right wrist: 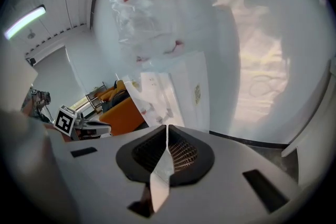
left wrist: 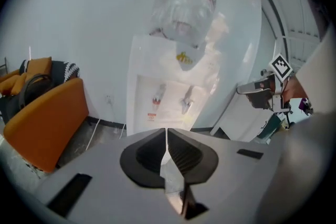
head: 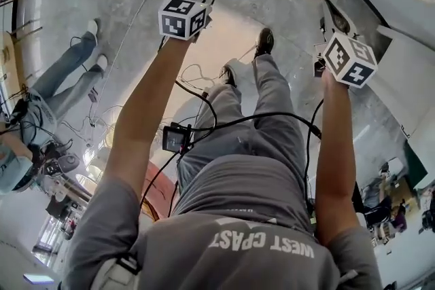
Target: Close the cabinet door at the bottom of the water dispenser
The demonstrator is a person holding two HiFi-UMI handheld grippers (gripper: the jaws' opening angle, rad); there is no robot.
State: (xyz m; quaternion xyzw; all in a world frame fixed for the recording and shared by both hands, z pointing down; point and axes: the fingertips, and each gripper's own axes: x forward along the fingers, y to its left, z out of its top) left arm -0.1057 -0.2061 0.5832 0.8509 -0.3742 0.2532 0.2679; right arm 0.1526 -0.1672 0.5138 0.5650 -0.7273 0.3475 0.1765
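- The left gripper (left wrist: 167,131) and the right gripper (right wrist: 167,128) each have their jaws pressed together on nothing, side by side facing the water dispenser (left wrist: 168,97).
- The dispenser's lower part sits behind the gripper bodies, so the cabinet door cannot be made out.
- An orange sofa (left wrist: 50,120) stands left of the dispenser, cables (head: 194,69) trail nearby, and another person's legs (head: 64,71) are further left.
- The bottle (right wrist: 142,2) has a red label, unreadable; the shirt (head: 258,241) reads "WEST COAST".
- Bare floor (head: 285,24) lies ahead of the feet.
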